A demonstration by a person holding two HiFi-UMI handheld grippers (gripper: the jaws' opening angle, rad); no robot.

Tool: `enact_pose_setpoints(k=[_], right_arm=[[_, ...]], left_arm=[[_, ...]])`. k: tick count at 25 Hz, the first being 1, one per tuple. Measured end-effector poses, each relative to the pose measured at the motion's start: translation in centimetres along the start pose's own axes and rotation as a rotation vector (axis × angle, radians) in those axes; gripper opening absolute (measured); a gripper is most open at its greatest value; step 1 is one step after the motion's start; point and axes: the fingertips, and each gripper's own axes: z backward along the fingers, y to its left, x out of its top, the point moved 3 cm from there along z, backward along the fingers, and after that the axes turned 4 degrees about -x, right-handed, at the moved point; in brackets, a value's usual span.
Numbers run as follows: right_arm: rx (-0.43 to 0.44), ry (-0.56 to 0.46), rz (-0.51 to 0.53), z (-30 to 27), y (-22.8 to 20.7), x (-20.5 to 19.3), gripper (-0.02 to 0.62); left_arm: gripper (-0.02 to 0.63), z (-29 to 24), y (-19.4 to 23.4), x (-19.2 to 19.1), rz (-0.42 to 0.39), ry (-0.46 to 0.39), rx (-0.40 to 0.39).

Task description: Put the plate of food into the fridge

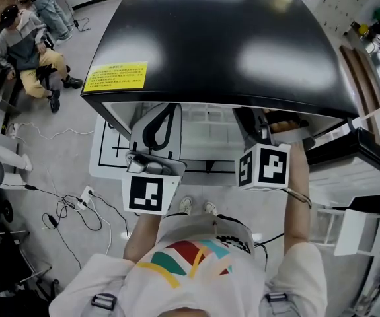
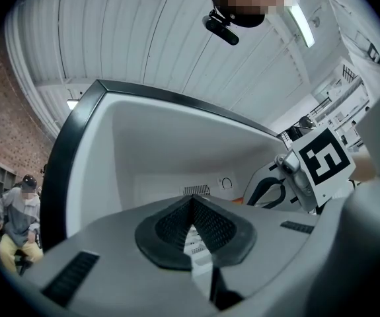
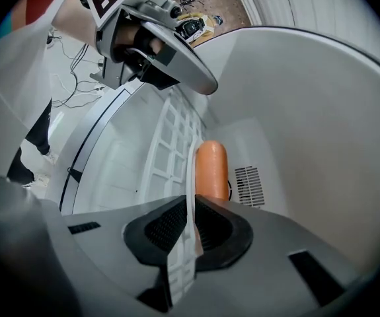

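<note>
The white plate [image 3: 191, 177] shows edge-on in the right gripper view, with an orange sausage-shaped food [image 3: 211, 169] lying on it. My right gripper [image 3: 193, 207] is shut on the plate's rim and holds it inside the open fridge [image 1: 223, 38], above the white wire shelf [image 3: 170, 144]. In the head view the right gripper [image 1: 256, 127] reaches in under the black fridge top. My left gripper [image 2: 191, 207] is shut with nothing between its pads. It points into the white fridge interior [image 2: 170, 150], beside the right gripper [image 2: 289, 183], and lies left of it in the head view [image 1: 156, 134].
The fridge door [image 1: 368, 150] stands open at the right, with white door racks [image 1: 351, 226] below it. A yellow label [image 1: 115, 76] sits on the fridge top. A person [image 1: 28, 51] sits at the far left. Cables [image 1: 71, 210] lie on the floor at the left.
</note>
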Motion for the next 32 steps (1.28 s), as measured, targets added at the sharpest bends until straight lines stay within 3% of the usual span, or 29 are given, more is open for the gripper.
enact_pose_setpoints(k=[6, 14, 17, 22, 26, 32], right_arm=[[0.046, -0.015, -0.062, 0.0, -0.2, 0.0, 0.039], [0.084, -0.071, -0.087, 0.3, -0.5, 0.4, 0.098], [0.109, -0.123, -0.123, 0.5, -0.7, 0.7, 0.109], [0.217, -0.257, -0.275, 1.1, -0.8, 1.5, 0.138], [0.233, -0.296, -0.317, 1.7, -0.8, 1.9, 0.139], [0.228, -0.439, -0.438, 4.2, -2.1, 3.2, 0.138]], left_arm=[[0.006, 0.0, 0.0, 0.1, 0.003, -0.006, 0.004], [0.006, -0.2, -0.7, 0.3, 0.005, -0.011, -0.011], [0.006, -0.3, -0.8, 0.5, 0.016, -0.022, -0.013], [0.006, -0.4, -1.2, 0.6, 0.018, -0.020, -0.026], [0.006, -0.4, -1.6, 0.6, 0.011, -0.021, -0.037], [0.006, -0.5, -2.1, 1.0, 0.003, -0.027, -0.041]])
